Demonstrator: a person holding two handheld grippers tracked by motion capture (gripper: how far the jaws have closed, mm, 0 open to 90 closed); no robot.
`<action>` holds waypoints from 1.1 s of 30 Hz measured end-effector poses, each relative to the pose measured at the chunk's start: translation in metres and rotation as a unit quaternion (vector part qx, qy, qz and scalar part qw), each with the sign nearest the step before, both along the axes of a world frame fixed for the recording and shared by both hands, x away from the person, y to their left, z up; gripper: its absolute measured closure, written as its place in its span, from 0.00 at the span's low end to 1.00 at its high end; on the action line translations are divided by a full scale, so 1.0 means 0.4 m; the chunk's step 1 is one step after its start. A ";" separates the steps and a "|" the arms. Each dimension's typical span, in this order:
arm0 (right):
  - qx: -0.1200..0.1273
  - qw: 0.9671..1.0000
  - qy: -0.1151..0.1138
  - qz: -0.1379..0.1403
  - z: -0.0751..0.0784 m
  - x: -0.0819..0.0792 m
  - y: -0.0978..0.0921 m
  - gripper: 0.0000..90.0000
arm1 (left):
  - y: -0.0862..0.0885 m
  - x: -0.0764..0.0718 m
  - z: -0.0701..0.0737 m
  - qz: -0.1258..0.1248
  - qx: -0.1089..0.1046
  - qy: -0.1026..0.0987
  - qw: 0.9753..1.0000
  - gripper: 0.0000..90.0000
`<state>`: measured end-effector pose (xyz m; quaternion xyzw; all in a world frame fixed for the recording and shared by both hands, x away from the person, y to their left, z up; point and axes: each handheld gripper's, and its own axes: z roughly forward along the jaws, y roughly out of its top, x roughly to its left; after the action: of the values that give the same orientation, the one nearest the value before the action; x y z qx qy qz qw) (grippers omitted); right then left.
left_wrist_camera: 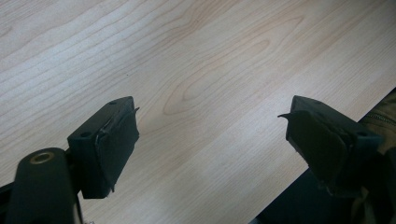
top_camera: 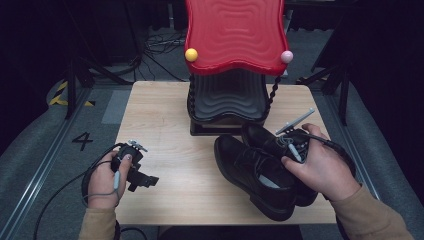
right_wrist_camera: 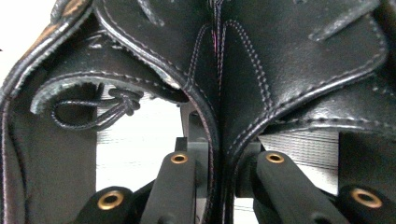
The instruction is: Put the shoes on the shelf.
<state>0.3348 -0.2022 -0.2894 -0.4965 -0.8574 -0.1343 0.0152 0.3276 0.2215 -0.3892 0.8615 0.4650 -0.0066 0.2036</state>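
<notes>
Right claw [top_camera: 291, 141] tips (behind the hand [top_camera: 320, 167]) hidden — shoes [top_camera: 260, 172] partly covered.

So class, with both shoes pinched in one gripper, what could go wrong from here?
1. The right gripper clamps only the two touching heel edges of the shoes; one may slip out when they are lifted.
2. The rack stands close behind the shoes, so the toes could knock it.
3. The left gripper is open over the table, away from the shoes, giving no support.
</notes>
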 end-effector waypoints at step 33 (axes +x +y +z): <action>0.028 0.999 -0.023 -0.022 0.257 0.045 -0.051 0.90 | 0.016 -0.006 0.009 0.006 -0.008 -0.005 1.000 0.19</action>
<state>0.3528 -0.2224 -0.1867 -0.5117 -0.8422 -0.1696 0.0061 0.3254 0.2277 -0.3857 0.8571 0.4690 -0.0050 0.2132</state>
